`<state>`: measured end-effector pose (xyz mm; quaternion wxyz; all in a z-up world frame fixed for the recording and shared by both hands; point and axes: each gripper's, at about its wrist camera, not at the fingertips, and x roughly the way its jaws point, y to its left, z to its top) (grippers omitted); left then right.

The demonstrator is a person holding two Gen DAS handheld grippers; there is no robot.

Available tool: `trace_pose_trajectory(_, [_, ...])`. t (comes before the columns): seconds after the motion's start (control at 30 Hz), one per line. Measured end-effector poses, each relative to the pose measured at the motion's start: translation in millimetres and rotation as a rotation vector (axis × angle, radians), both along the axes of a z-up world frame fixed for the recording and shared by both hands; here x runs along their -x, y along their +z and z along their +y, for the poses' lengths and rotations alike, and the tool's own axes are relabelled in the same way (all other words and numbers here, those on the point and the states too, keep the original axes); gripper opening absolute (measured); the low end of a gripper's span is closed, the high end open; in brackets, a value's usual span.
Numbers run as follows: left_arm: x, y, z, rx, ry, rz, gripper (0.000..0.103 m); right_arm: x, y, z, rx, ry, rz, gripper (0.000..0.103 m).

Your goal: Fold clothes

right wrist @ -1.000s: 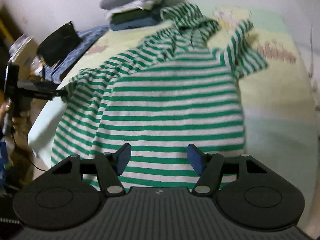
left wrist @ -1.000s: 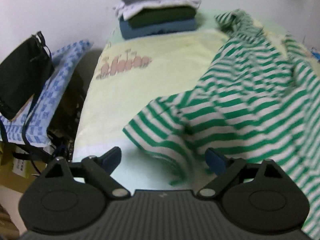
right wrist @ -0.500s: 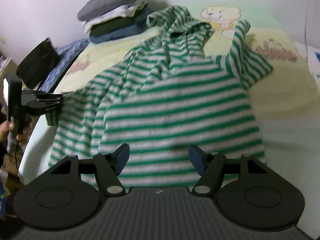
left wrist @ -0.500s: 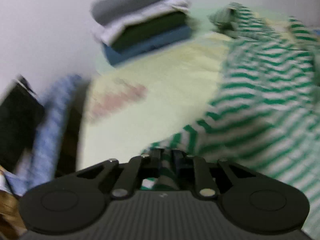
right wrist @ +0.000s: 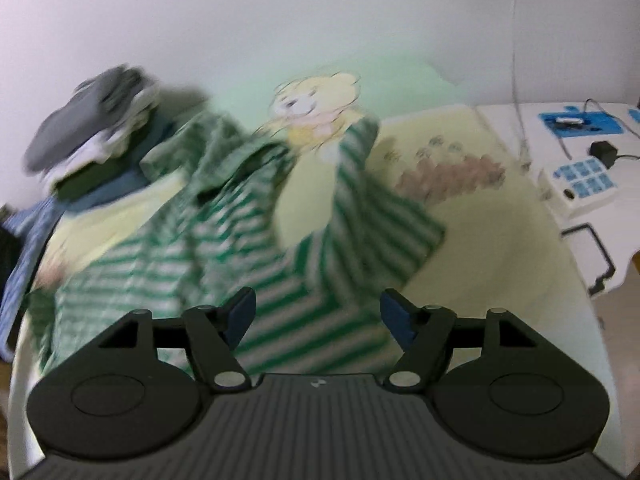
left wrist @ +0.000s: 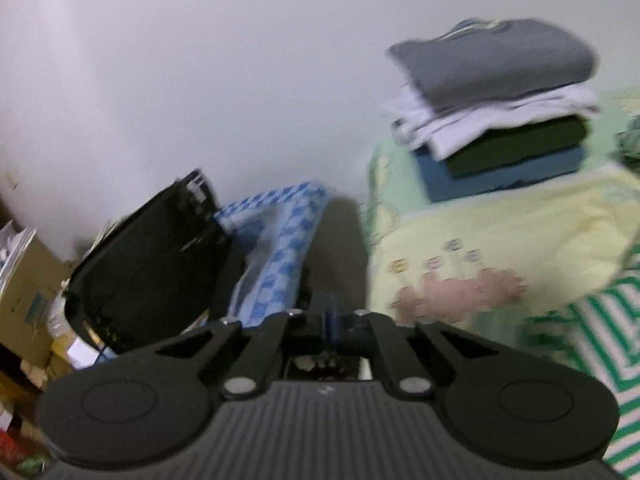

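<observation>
The left gripper points slightly downward past the bed's left edge; its jaws have just been closing and now stand pressed together, with no cloth visible between them. The right gripper tilts down over the green-striped shirt, its jaws spread wide and have just been opening. The shirt lies crumpled across the yellow bedsheet. The stack of folded clothes sits at the far left corner of the bed.

Perhaps four folded garments, one striped shirt.
</observation>
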<state>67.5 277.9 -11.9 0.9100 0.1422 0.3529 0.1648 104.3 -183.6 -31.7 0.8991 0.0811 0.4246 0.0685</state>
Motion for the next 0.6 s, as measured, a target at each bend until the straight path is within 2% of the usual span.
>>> trace_pose_trajectory(0.03, [2, 1, -15, 0.003, -0.030, -0.004, 0.019, -12, -3, 4, 0.018, -0.010, -0.004, 0.072])
trace_pose_trajectory(0.07, [4, 1, -33, 0.009, -0.062, -0.007, 0.035, -24, -6, 7, 0.036, -0.020, -0.009, 0.072])
trace_pose_trajectory(0.1, [5, -1, -50, 0.015, -0.091, -0.007, 0.043, -37, -10, 10, 0.052, -0.029, -0.012, 0.072])
trace_pose_trajectory(0.13, [5, -3, -68, 0.024, -0.120, -0.006, 0.056, -49, -15, 10, 0.061, -0.035, -0.009, 0.072])
trace_pose_trajectory(0.17, [4, -7, -87, 0.040, -0.149, 0.001, 0.059, -62, -22, 11, 0.070, -0.042, -0.007, 0.072])
trace_pose_trajectory(0.27, [-1, -24, -139, 0.072, -0.214, 0.035, 0.058, -91, -41, 9, 0.102, -0.085, 0.015, 0.069])
trace_pose_trajectory(0.3, [-2, -30, -152, 0.073, -0.222, 0.045, 0.058, -99, -46, 8, 0.107, -0.098, 0.027, 0.056])
trace_pose_trajectory(0.33, [-4, -37, -164, 0.076, -0.228, 0.056, 0.056, -103, -51, 4, 0.090, -0.104, 0.050, 0.026])
trace_pose_trajectory(0.37, [-5, -45, -173, 0.083, -0.226, 0.075, 0.054, -106, -54, -1, 0.074, -0.109, 0.066, 0.013])
trace_pose_trajectory(0.43, [-9, -58, -183, 0.103, -0.206, 0.115, 0.053, -103, -52, -12, 0.045, -0.102, 0.052, 0.007])
trace_pose_trajectory(0.53, [-9, -73, -190, 0.116, -0.173, 0.152, 0.053, -89, -36, -36, 0.086, -0.086, -0.039, 0.005])
trace_pose_trajectory(0.6, [-9, -76, -192, 0.109, -0.152, 0.157, 0.053, -78, -23, -61, 0.100, -0.122, -0.089, 0.004])
